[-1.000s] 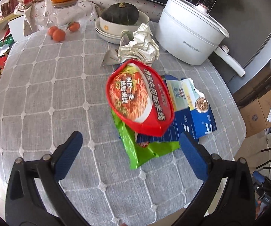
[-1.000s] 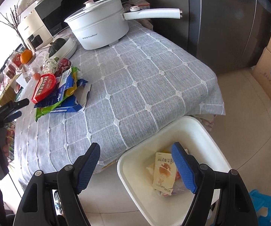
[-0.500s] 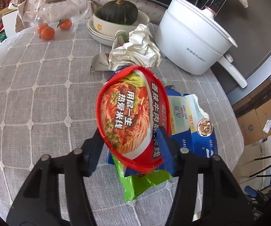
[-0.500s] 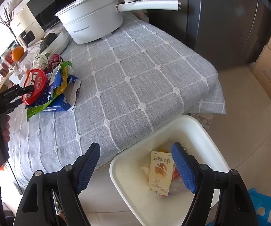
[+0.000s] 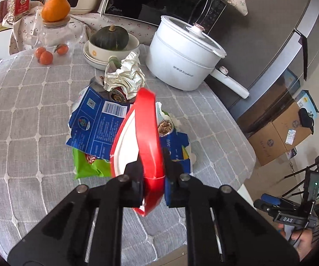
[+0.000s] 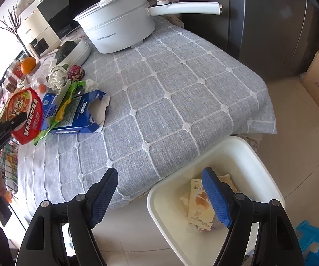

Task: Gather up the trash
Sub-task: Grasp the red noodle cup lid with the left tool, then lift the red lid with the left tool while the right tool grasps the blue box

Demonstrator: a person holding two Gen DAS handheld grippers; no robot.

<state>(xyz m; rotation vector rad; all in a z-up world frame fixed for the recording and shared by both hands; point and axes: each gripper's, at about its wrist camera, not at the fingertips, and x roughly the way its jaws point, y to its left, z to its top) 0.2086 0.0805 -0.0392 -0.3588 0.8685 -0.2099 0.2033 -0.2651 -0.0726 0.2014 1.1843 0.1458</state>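
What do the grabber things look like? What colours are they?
Each hand-held gripper is black, with two long fingers joined by round silver bolts. The right hand-held gripper has blue bumpy pads on its fingertips. The left hand-held gripper looks the same shape; its pads are mostly hidden. No cables show.

left gripper (image 5: 151,177) | jaws went from spread to clamped on noodle-bowl lid (image 5: 145,137) | lid lifted, turned edge-on
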